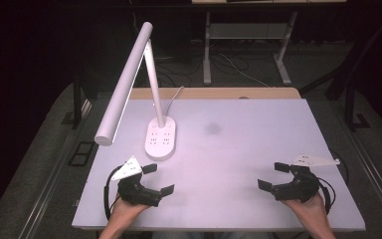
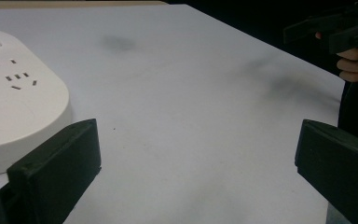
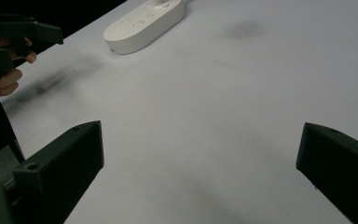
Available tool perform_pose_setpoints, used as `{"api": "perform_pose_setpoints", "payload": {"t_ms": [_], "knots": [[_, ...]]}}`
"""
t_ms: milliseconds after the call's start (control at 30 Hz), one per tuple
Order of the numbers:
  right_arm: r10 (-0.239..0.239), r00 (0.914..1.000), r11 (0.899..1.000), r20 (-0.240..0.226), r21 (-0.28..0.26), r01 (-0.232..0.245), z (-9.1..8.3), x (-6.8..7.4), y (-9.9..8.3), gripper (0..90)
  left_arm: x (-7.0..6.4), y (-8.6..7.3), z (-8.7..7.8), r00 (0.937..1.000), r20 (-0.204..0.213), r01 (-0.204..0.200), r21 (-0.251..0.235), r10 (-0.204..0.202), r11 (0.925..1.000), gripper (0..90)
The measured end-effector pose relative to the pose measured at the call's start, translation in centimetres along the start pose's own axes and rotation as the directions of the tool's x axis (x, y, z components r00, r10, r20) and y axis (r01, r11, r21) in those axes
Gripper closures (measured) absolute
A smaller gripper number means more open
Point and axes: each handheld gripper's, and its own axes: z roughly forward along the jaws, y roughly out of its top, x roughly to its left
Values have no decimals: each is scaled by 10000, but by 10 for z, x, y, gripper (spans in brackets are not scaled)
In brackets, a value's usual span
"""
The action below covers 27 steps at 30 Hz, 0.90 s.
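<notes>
Resting low over the near edge of the white matte tabletop (image 1: 238,149), the left gripper (image 1: 157,180) and the right gripper (image 1: 270,175) are each held in a hand with jaws spread wide and nothing between them. No object is touched, so the work is judged to stand at its very start, with an approach yet to be made. The nearest thing is the white plastic desk lamp (image 1: 129,74), set at the far left of the table: its oval base (image 1: 160,139) lies just beyond the left gripper, a slim straight stem rises from it, and a long cylindrical head slants down toward the near left. The base is smooth, rounded at the edge and slightly glossy, with small socket slots and a round button marked on its top, as is seen in the left gripper view (image 2: 18,107). A thin white cord (image 1: 175,97) is led away behind it toward the far wooden edge.

The next move is judged to call for the left gripper to be carried forward to the lamp. The hard, slick plastic is likely to give little friction, so a square, firm closing on the stem or head would be needed. A faint grey smudge (image 1: 212,128) is seen on the tabletop near the middle.
</notes>
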Motion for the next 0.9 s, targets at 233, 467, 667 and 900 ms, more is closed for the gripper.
{"api": "perform_pose_setpoints", "payload": {"t_ms": [233, 467, 667, 900], "knots": [[107, 9999, 9999, -94, -34, -107, -1, -2, -1, 6, -1, 0, 0, 10000, 27, -33, 10, 33, 10000, 0], [155, 9996, 9996, -218, 222, -150, 0, -3, -1, 6, -2, 0, 0, 10000, 41, -51, 14, 51, 10000, 0], [139, 9997, 9994, -202, 321, -132, 0, -4, -2, 6, -1, 0, -1, 10000, 24, -37, -18, 37, 10000, 0], [195, 9996, 9990, -208, 417, -187, 1, -6, -2, 6, -1, 0, -1, 10000, -5, -37, -36, 37, 10000, 0]]}}
